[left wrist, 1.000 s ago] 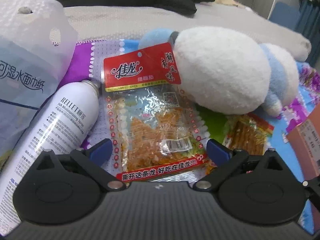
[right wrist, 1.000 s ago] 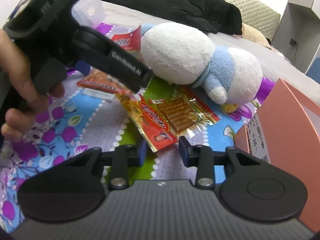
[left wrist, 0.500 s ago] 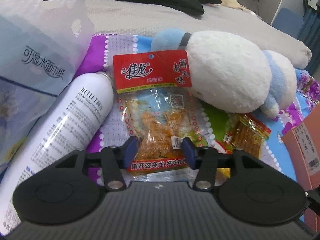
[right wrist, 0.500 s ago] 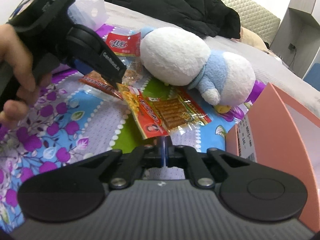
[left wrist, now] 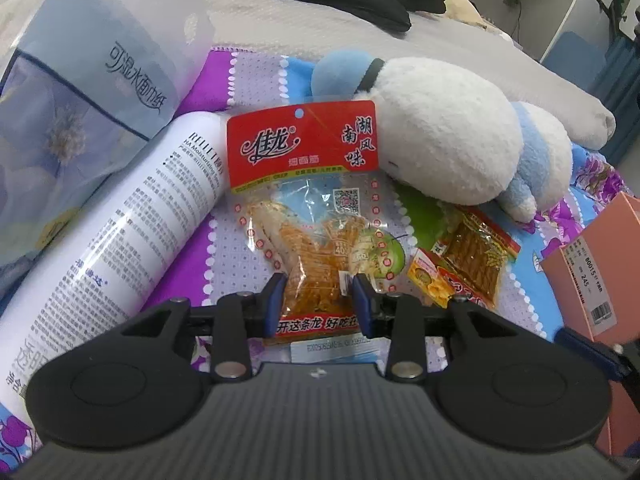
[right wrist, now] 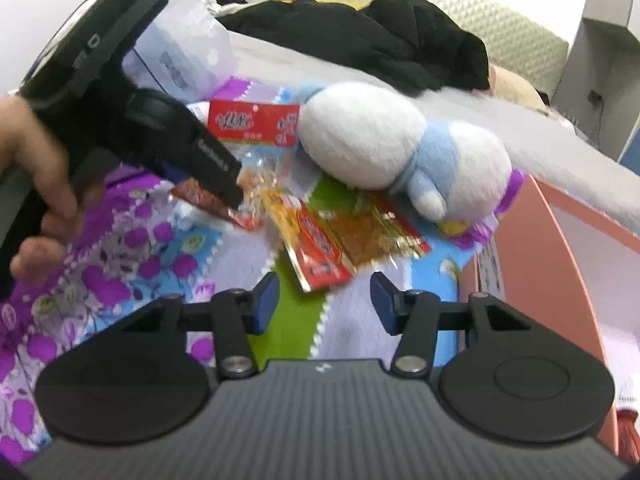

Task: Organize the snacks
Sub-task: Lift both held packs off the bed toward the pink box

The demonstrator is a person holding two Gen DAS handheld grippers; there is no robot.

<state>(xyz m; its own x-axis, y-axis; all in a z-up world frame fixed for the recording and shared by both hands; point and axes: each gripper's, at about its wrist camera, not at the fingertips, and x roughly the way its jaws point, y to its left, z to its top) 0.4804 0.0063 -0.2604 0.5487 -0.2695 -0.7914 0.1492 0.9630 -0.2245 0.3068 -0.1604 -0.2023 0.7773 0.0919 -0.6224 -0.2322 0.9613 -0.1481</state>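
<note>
The left gripper (left wrist: 319,304) has its blue-padded fingers pinched in on the lower end of a clear plastic snack packet with a red header card and orange strips inside (left wrist: 308,216), the film crumpled between the pads. The packet lies on a floral cloth printed in purple, blue and green (left wrist: 224,240). Its red top edge touches a long white spray can with black lettering (left wrist: 120,232) on the left and a round white and pale-blue plush toy (left wrist: 448,136) on the right. Behind the can leans a translucent blue pack of tissues (left wrist: 80,92). Just right of the held packet lies a second, smaller packet with a red and yellow label and brown sticks (left wrist: 468,264), close under the plush toy. Farther right stands a salmon-pink cardboard box with a white barcode label (left wrist: 592,264).

The right gripper (right wrist: 324,300) hovers with its fingers spread wide and nothing between them, just short of the near end of the smaller packet (right wrist: 344,244). The pink box (right wrist: 560,264) stands open at its right side. In this blurred view the person's left hand (right wrist: 36,176) grips the black handle of the left gripper (right wrist: 240,184). A black garment (right wrist: 360,36) lies heaped on the grey bed beyond the cloth.
</note>
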